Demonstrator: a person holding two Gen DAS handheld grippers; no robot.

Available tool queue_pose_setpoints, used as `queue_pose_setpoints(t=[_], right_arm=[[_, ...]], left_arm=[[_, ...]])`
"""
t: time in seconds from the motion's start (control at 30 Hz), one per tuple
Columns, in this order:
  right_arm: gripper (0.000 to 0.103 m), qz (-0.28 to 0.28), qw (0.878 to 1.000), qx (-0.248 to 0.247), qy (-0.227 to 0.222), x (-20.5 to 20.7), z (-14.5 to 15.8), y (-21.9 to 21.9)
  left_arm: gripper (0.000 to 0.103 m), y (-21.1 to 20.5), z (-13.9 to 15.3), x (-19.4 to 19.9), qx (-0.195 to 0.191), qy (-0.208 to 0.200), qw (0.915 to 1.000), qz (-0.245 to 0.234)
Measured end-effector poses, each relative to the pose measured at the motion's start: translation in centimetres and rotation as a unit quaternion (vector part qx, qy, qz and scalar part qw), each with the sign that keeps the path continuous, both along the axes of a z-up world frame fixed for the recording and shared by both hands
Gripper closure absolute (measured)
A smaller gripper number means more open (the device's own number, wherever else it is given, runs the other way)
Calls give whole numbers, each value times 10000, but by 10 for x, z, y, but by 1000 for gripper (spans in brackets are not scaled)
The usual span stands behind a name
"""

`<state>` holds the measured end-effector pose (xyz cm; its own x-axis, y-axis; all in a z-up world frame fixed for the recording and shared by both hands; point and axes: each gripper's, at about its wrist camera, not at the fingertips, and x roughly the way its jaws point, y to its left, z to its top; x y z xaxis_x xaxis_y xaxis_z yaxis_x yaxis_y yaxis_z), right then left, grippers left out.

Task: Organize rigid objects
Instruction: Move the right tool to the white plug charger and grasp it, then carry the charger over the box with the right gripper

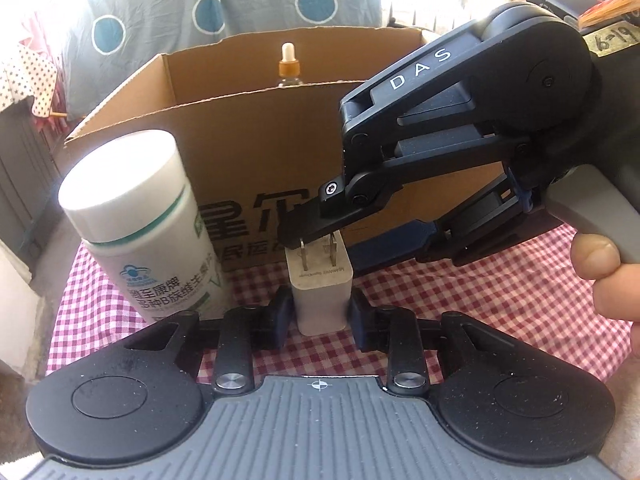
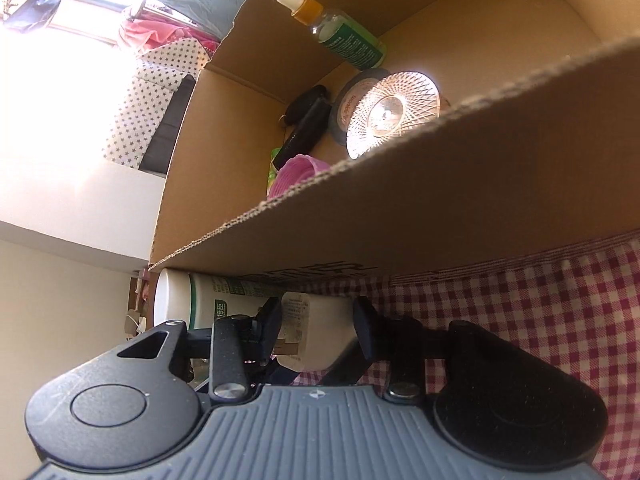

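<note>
A white plug adapter [image 1: 320,292] stands prongs-up on the checked cloth, in front of a cardboard box [image 1: 248,152]. My left gripper [image 1: 320,312] has a finger on each side of the adapter's base, close to it. My right gripper [image 1: 308,236] comes in from the right at the adapter's top by the prongs. In the right wrist view the adapter [image 2: 316,332] lies between my right gripper's [image 2: 318,330] fingers, gripped. A white vitamin bottle [image 1: 148,228] with green print stands left of the adapter.
The box [image 2: 400,216] holds a dropper bottle [image 2: 340,32], a patterned glass dish [image 2: 392,112], a tape roll, a black key fob [image 2: 308,120] and a pink item [image 2: 296,174]. The red-checked tablecloth [image 1: 500,300] covers the table. A spotted cloth hangs behind.
</note>
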<state>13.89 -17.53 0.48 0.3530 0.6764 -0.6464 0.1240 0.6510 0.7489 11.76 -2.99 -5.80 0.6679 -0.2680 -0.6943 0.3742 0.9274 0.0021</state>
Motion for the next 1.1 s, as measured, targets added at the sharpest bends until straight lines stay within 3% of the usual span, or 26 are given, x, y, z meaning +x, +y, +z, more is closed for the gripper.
queue_pose_setpoints(t=[0.27,0.57,0.7,0.8,0.97,1.1], right_arm=[[60,-509,9987,-50,47,-44,3,-41],[60,-570,9983,-29,-127,-44,7,-39],[61,-523,9977,90,-414,-50,34,-40],[61,-397,9953,62,-883,-49,73,-39],[61,-200,9871,-119,-1582,-25,126,-41],[61,-121,9851,-288,-1692,17,145,-50]], left_arm=[[74,-28,0,-15,-15,10,9973,-730],[76,-35,7,-11,99,-77,9978,-652],[76,-33,41,-34,60,-321,9978,-583],[76,-33,74,-38,87,-598,9971,-462],[76,-36,124,-16,-148,-832,9959,-314],[76,-53,142,18,-136,-855,9960,-230]])
